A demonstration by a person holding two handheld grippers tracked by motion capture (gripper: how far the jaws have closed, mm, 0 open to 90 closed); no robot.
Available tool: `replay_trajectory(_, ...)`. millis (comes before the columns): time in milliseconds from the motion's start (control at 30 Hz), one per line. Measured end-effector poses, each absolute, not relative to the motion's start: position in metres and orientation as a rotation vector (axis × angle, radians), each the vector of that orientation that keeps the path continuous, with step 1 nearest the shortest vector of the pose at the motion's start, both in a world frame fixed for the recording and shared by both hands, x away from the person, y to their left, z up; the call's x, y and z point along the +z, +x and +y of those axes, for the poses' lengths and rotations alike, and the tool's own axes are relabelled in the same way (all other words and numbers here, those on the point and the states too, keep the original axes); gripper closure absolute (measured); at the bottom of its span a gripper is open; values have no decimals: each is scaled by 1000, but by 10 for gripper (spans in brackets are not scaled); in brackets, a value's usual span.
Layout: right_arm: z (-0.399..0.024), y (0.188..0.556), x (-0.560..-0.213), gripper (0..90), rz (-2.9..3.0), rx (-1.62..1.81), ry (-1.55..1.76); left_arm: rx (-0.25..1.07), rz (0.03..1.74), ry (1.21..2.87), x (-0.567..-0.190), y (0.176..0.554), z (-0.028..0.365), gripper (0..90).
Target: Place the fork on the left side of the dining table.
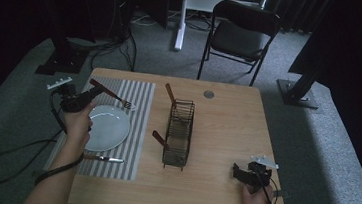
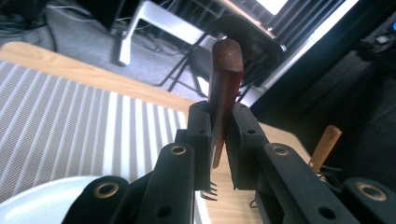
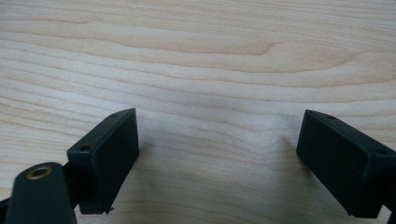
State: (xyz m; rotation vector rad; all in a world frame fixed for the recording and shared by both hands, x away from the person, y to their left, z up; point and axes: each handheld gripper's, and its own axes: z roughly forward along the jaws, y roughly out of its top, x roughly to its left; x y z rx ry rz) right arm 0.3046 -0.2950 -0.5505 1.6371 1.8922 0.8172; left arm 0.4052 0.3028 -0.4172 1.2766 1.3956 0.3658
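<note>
- High view: the left tool (image 1: 90,96) grips a wooden-handled fork (image 1: 111,94) above the striped placemat (image 1: 137,123), just beyond the white plate (image 1: 107,127) — the right tool (image 1: 241,172) rests near the table (image 1: 228,116) corner.
- Left gripper view: jaws clamped on the fork's handle (image 2: 224,88); tines point down.
- Right gripper view: jaws wide apart — bare wood beneath.

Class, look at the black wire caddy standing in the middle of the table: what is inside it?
Two wooden handles stick out of the wire caddy: one at its far end, one near its front. Their working ends are hidden by the mesh.
</note>
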Motion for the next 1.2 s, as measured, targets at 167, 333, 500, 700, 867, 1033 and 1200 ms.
replay_trajectory(167,-295,304,-551,126,1890,816,1640,342,1427,1233,-426,415,310,806)
replay_trajectory(333,-295,305,-550,126,1889,816,1641,349,1463,1194,-434,425,313,806)
replay_trajectory(500,-295,305,-551,126,1889,816,1640,310,1503,1144,-445,435,313,807)
replay_trajectory(700,-295,305,-551,126,1889,816,1640,308,1515,1104,-455,442,315,806)
replay_trajectory(867,-295,305,-550,126,1889,816,1641,319,1506,1112,-458,448,315,806)
replay_trajectory(1033,-295,305,-551,126,1889,816,1641,289,1506,1114,-462,453,315,806)
replay_trajectory(1200,-295,305,-551,125,1889,816,1641,291,1525,1138,-470,457,316,806)
